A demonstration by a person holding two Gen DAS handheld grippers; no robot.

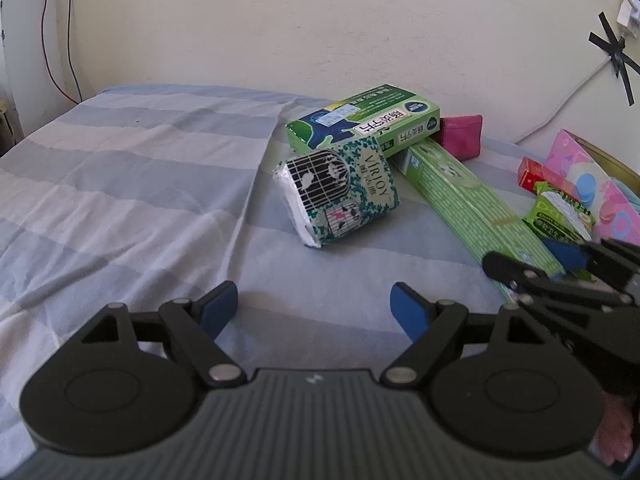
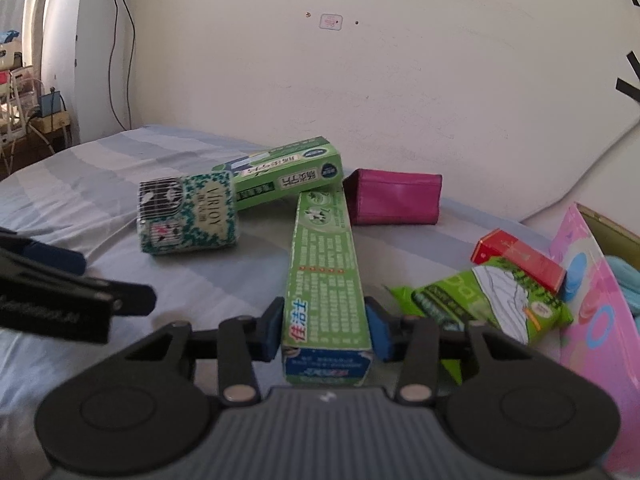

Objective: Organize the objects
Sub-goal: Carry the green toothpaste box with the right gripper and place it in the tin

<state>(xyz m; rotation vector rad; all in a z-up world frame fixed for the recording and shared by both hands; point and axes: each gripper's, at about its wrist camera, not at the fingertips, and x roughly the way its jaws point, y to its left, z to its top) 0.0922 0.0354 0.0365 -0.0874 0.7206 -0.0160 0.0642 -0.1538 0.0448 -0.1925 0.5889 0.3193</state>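
My right gripper is shut on the near end of a long green toothpaste box, with a blue pad pressed against each side. The box's far end leans on a wider green box. In the left wrist view the toothpaste box runs diagonally toward the right gripper. A tissue pack with a birdcage print lies ahead of my left gripper. That gripper hangs open over the sheet with nothing between its fingers.
A magenta pouch lies by the wall behind the boxes. At the right are a red box, a green snack packet and a pink carton. The striped bed sheet stretches left. Cables hang on the wall.
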